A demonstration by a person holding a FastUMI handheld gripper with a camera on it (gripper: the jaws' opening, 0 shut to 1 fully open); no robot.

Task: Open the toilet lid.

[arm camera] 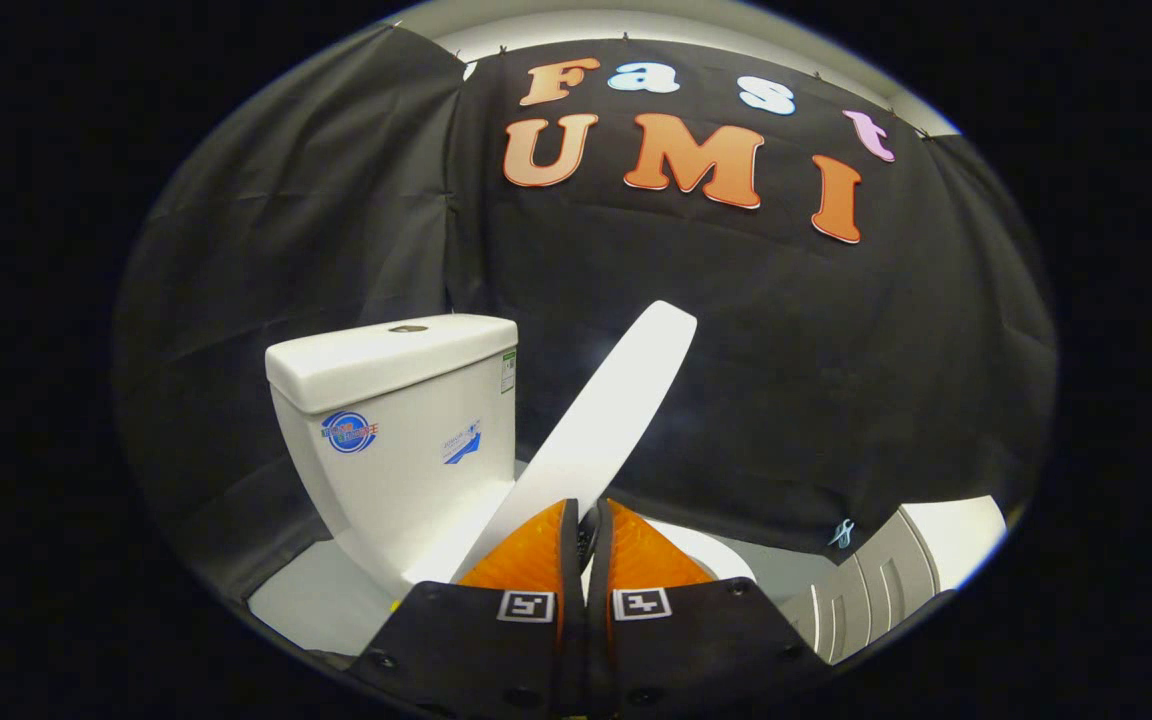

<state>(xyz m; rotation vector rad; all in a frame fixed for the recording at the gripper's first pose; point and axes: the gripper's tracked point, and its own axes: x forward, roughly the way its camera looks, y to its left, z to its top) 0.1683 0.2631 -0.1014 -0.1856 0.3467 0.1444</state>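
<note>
Ribbed wedge fingers of the gripper pinch the lower edge of the smooth, glossy toilet lid, which slants half-raised beside the boxy ceramic tank.

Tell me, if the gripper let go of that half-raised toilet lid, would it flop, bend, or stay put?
The lid looks like stiff moulded plastic, so it probably wouldn't bend. It leans short of the tank, so it would likely swing back down on its hinge. The gripper looks closed at its edge; the glossy surface may slip.
</note>
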